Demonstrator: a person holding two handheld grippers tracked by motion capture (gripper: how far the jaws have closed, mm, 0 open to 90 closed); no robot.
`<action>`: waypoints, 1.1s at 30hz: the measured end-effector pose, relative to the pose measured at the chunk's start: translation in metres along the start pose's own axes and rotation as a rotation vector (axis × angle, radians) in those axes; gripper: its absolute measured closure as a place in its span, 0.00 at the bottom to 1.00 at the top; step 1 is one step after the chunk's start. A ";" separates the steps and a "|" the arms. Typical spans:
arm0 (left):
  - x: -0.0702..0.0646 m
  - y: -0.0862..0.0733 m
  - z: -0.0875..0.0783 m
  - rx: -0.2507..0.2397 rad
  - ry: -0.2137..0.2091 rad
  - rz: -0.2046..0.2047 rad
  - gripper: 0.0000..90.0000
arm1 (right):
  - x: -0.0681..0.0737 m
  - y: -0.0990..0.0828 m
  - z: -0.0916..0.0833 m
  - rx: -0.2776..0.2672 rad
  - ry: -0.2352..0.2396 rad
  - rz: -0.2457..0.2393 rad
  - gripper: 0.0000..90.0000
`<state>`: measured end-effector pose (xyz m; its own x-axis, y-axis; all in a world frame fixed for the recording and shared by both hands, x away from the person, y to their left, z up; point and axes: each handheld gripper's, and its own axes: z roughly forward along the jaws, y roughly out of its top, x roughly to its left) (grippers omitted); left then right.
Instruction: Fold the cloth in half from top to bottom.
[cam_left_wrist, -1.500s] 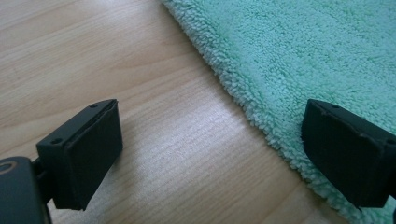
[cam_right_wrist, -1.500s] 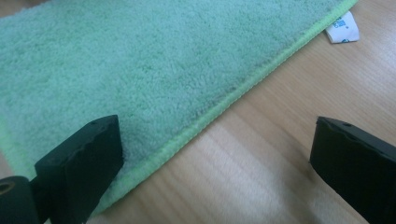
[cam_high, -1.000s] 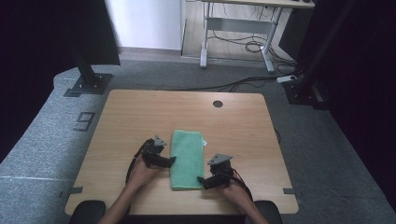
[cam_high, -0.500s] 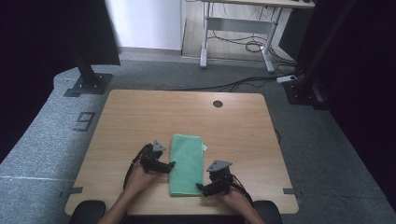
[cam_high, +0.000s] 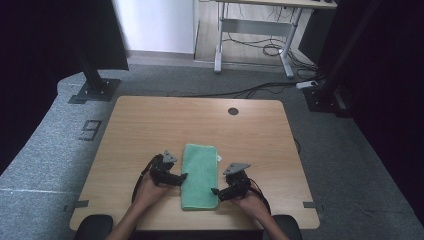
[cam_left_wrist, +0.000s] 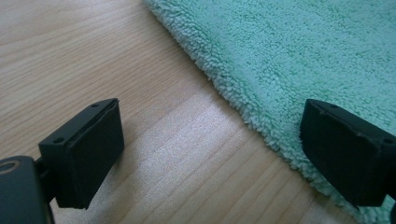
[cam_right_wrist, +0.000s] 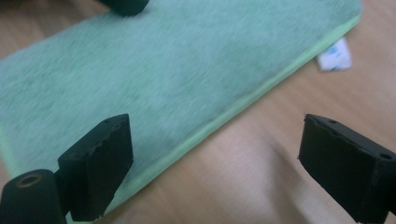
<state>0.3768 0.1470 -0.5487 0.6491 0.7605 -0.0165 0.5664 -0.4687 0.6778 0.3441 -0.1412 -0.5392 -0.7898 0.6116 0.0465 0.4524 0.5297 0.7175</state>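
The folded green towel (cam_high: 200, 175) lies at the table's (cam_high: 150, 125) six o'clock edge, soft, light and floppy, best pinched along its long hems where both grippers (cam_high: 181, 177) (cam_high: 214, 191), jaws spread wide and empty, straddle it.

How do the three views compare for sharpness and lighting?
High view: evenly lit table, dark surroundings, green towel clear. Left gripper view: sharp, the towel's pile and wood grain crisp, a pale sheen on the wood between the open jaws. Right gripper view: smeared by blur, towel texture lost, the white tag unreadable.
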 end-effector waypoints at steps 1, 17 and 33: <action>0.000 0.000 0.000 0.000 0.000 0.000 0.07 | -0.003 0.003 0.001 -0.001 0.000 -0.002 0.11; 0.000 0.000 0.000 0.001 0.001 -0.001 0.07 | -0.062 0.055 0.019 0.009 -0.032 0.054 0.32; 0.000 0.000 0.000 0.002 0.000 -0.001 0.07 | -0.093 0.081 0.047 0.019 -0.033 0.038 0.55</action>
<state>0.3769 0.1471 -0.5486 0.6487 0.7609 -0.0172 0.5678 -0.4687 0.6767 0.4736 -0.1276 -0.5181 -0.7582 0.6501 0.0506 0.4899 0.5167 0.7022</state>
